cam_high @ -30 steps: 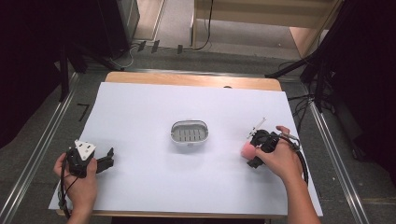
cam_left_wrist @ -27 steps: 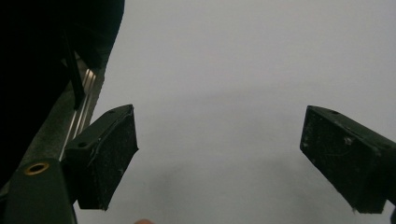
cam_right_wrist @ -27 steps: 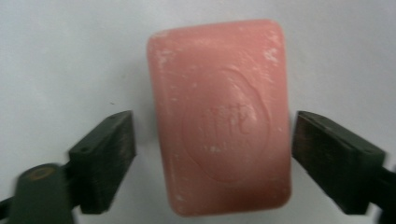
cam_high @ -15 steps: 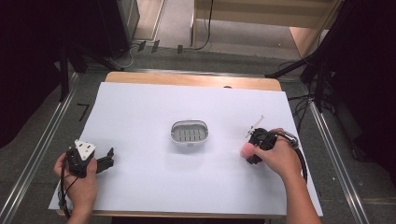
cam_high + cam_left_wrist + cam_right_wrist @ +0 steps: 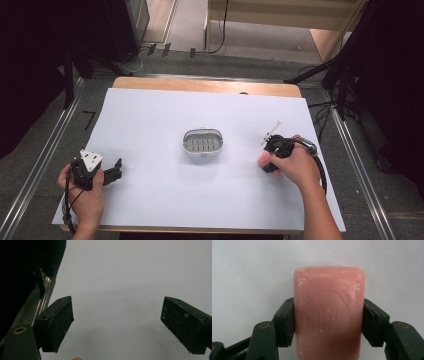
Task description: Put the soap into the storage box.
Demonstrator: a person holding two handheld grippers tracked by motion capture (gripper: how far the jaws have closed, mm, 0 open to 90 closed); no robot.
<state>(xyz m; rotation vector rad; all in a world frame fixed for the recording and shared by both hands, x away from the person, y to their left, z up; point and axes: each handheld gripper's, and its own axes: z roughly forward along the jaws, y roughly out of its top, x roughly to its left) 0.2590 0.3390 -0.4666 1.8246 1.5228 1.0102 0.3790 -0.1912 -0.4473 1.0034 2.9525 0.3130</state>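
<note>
- The right hand-held gripper (image 5: 265,161) holds a pink bar of soap (image 5: 328,312); in the right gripper view its two black jaws press flat against the bar's long sides, with the stamped face towards the camera and white table (image 5: 160,125) behind it.
- In the high view the soap (image 5: 262,159) peeks out pink at the left of the right hand (image 5: 295,165), on the right part of the table, to the right of the soap dish (image 5: 202,141) and apart from it.
- Compared with a second ago, the right hand and its hand-held gripper sit almost where they were, at most a touch nearer the person; the bar was already gripped then.
- The soap dish, a grey oval with a slotted floor, stands in the middle of the table exactly as before.
- The left hand-held gripper (image 5: 112,172) rests at the near left of the table in the left hand (image 5: 82,187), unmoved since the earlier pictures.
- In the left gripper view the left hand-held gripper (image 5: 117,325) has its jaws spread wide over bare white table, holding nothing.
</note>
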